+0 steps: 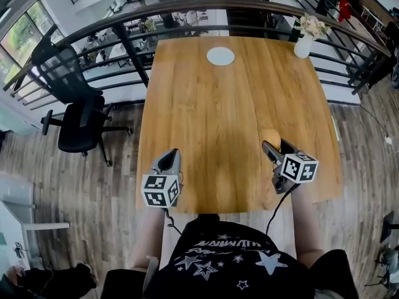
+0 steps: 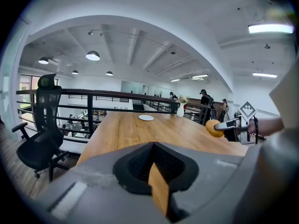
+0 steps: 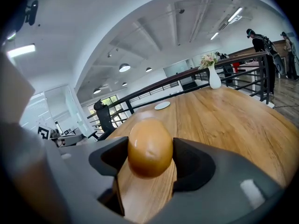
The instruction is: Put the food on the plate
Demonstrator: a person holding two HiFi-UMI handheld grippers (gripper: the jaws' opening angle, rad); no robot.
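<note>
A round golden-brown bread roll (image 3: 149, 146) sits between the pads of my right gripper (image 3: 149, 158), which is shut on it. In the head view the roll (image 1: 269, 136) hangs just above the wooden table (image 1: 212, 117), right of centre near the front, with the right gripper (image 1: 273, 146) behind it. A small white plate (image 1: 220, 56) lies at the far middle of the table, well away from both grippers. My left gripper (image 1: 168, 159) is over the front left edge, its jaws together and empty. The left gripper view shows the roll (image 2: 214, 128) and plate (image 2: 146, 117).
A white vase with flowers (image 1: 303, 42) stands at the table's far right corner. A black office chair (image 1: 75, 114) sits on the floor to the left. A dark railing (image 1: 187, 8) runs behind the table. A person's torso is at the front edge.
</note>
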